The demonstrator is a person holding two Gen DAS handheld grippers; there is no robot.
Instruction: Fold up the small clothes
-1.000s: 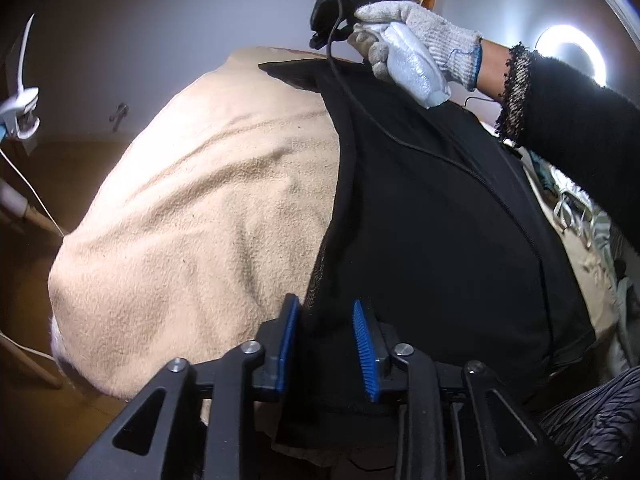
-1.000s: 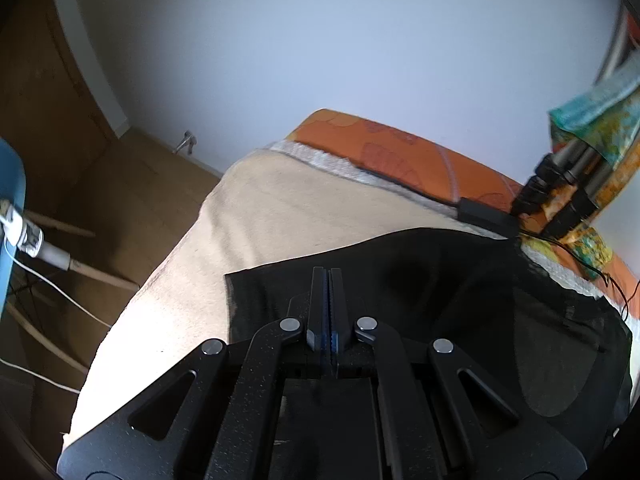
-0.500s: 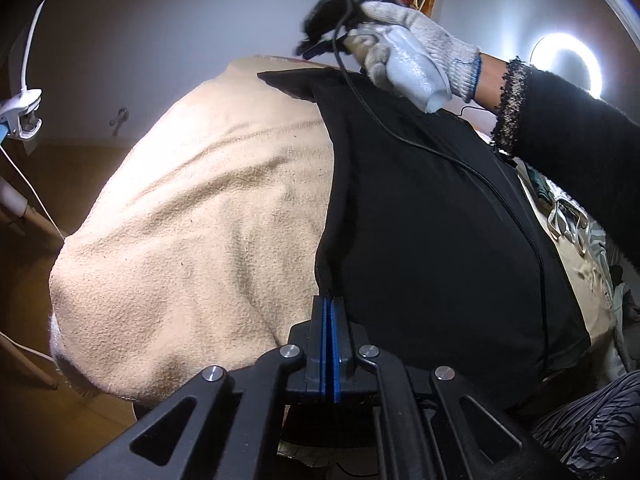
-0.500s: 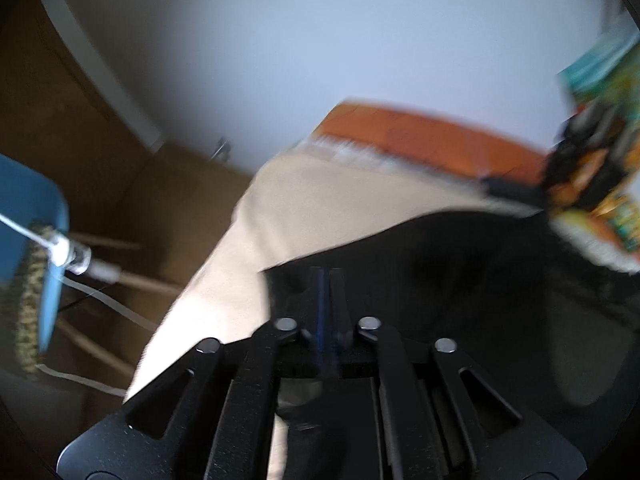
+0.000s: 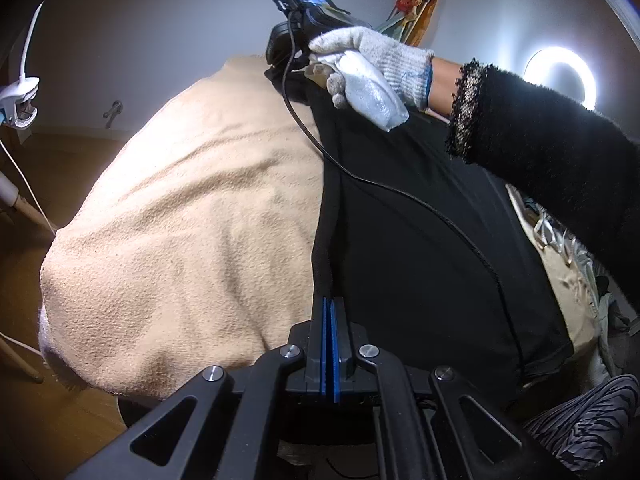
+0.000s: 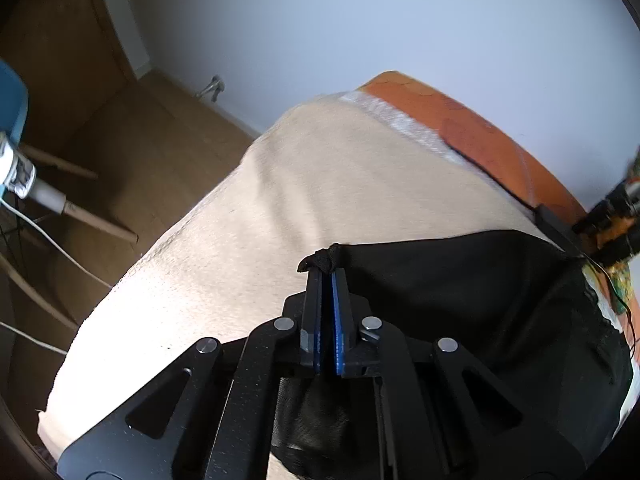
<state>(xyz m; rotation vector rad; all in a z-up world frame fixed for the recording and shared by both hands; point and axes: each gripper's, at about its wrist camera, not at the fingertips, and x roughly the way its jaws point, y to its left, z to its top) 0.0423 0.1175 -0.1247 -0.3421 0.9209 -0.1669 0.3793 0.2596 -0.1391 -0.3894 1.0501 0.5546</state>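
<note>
Lying spread across the beige fleece blanket (image 5: 192, 216) on the bed: a thin black fabric garment (image 5: 420, 248), flat over most of its area, with one long straight edge running up the left wrist view. Soft and limp by the look of it, light, slightly sheer where it bunches under the right tool (mesh-like in the right wrist view), so likely to sag and crease rather than keep a shape, and unlikely to slip once pinched. Best taken at corners and along the hem, both ends of one edge at once, so the fold line stays straight. Clamped already on the near end of that edge: the left gripper (image 5: 329, 312), blue pads pressed together with black cloth running out from between them. Clamped on the far corner: the right gripper (image 6: 326, 280), jaws having just been closing, a small knot of fabric puckered at the tips. Carrying that far tool: a hand in a grey knit work glove (image 5: 372, 68), black fuzzy sleeve (image 5: 540, 144) behind it, thin black cable (image 5: 400, 192) trailing over the cloth (worth keeping out of the fold). Beyond: orange mattress cover (image 6: 480, 136), wooden floor (image 6: 132, 132), glowing ring light (image 5: 560, 76).
</note>
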